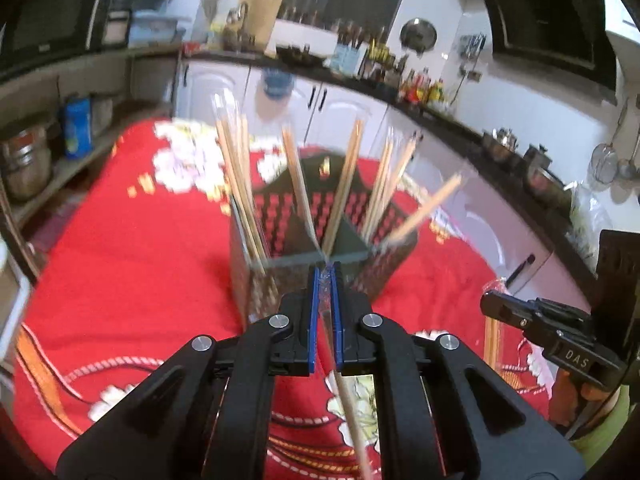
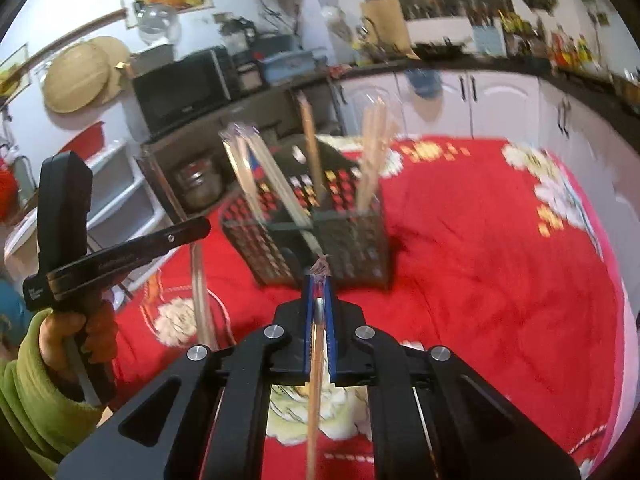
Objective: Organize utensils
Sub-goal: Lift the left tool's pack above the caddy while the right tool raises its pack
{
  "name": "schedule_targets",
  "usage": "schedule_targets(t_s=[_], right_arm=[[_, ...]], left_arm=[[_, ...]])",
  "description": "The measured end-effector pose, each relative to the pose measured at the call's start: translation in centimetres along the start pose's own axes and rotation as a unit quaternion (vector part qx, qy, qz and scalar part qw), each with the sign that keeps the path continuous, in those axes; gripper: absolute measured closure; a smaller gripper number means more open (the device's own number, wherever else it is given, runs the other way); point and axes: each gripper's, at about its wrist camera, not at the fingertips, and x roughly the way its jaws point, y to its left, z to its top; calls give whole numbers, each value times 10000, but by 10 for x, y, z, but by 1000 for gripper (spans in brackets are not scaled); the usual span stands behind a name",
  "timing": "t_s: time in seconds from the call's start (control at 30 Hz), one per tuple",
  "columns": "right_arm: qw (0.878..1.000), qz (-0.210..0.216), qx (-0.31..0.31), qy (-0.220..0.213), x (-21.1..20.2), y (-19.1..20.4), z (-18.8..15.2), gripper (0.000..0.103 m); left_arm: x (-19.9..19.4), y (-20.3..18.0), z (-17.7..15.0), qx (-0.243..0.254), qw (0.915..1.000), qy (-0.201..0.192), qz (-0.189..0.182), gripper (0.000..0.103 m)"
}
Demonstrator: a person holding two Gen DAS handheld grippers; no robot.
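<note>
**Two wrapped chopsticks pinched and held above the caddy**

The thing I had to manage was a thin wooden chopstick (image 1: 352, 412) in a clear plastic sleeve, running from the lower centre of the left wrist view up into the left gripper (image 1: 326, 276). Its jaws were together, clamped on the sleeve near the top end. In the right wrist view a second chopstick (image 2: 314, 392) hung the same way from the right gripper (image 2: 319, 280), whose jaws were likewise closed on it, with crinkled wrapper poking out past the tips.

I judged these sticks to be very light and stiff but easy to snap sideways, and the glossy sleeve to be slippery. A grip so close to one end would let the long free end swing, so I would have taken hold nearer the middle for better control.

Beyond them, in the middle of both views, stood the black mesh caddy (image 1: 392, 256), divided into compartments and already holding several sticks leaning outward at mixed angles. It sat on the red flowered cloth (image 1: 128, 248). A hand in a green sleeve (image 2: 28, 396) held the other gripper at the left edge of the right wrist view.
</note>
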Motion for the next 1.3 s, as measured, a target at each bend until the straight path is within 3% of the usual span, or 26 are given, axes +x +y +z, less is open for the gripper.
schedule_targets(t_s=[0.43, 0.77, 1.3], right_arm=[[9944, 183, -536, -897, -29, 36, 61, 98], [9877, 213, -637, -1414, -36, 42, 103, 98], [9741, 76, -871, -2087, -44, 45, 156, 98]], left_arm=[[-52, -6, 59, 239, 9960, -853, 103, 100], [-74, -26, 104, 458, 9892, -1391, 31, 100], [-56, -38, 141, 502, 9851, -1632, 211, 100]])
